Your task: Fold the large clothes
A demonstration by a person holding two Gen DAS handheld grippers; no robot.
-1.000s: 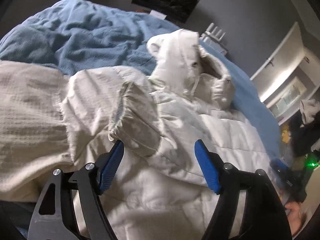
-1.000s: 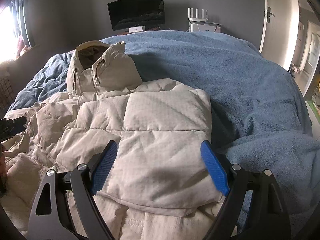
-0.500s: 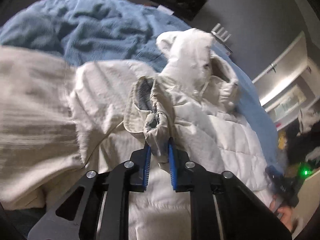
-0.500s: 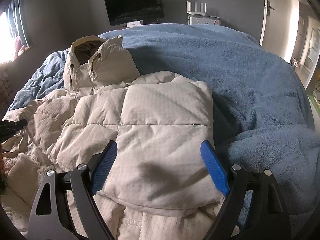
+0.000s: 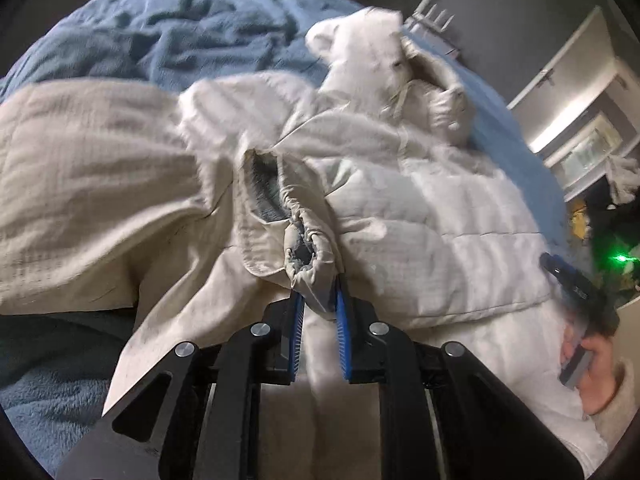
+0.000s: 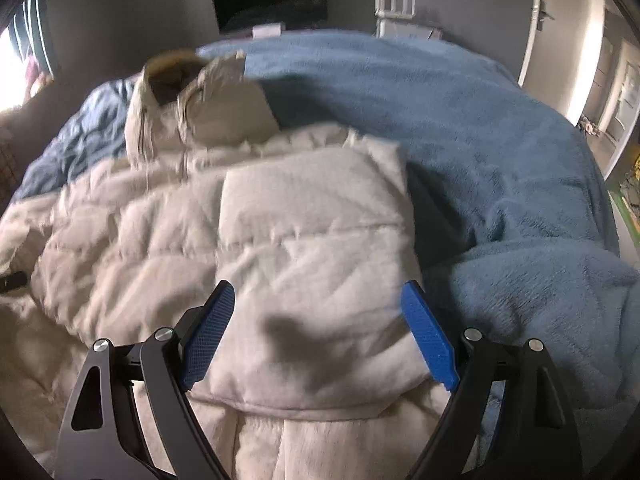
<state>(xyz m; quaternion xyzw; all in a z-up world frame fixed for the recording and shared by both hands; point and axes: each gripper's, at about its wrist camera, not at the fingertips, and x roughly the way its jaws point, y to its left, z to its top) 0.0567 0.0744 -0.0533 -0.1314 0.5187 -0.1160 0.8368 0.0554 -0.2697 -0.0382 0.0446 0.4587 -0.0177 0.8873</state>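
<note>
Bedding comes first: a blue fleece blanket [image 6: 500, 152] covers the whole bed, with a beige quilted throw [image 5: 88, 168] rumpled at the left-hand side. On top lies the cream puffer jacket [image 6: 280, 232], front up, its hood [image 6: 192, 92] toward the far wall and its right side already turned in over the body, that fold ending in a straight edge near the blanket. The left sleeve [image 5: 224, 280] trails out across the throw, and its elastic cuff [image 5: 310, 252] is what matters now.

The left gripper [image 5: 318, 316] is clamped on that cuff, the grey lining bunched and poking out between the blue pads. The right gripper [image 6: 320, 332] hangs over the jacket's folded lower panel with its jaws spread wide and nothing between them; in the left wrist view the person's hand [image 5: 592, 368] is seen around its handle at the jacket's edge.

To my eye the step is bringing this sleeve across the chest. Done well, the cuff should be lifted enough that the sleeve clears the throw rather than dragging it along, then laid flat and straight over the quilted front. The free gripper could press the body down so the padding does not slide. The grip is only on the cuff's edge, so a slow pull seems wise.
</note>
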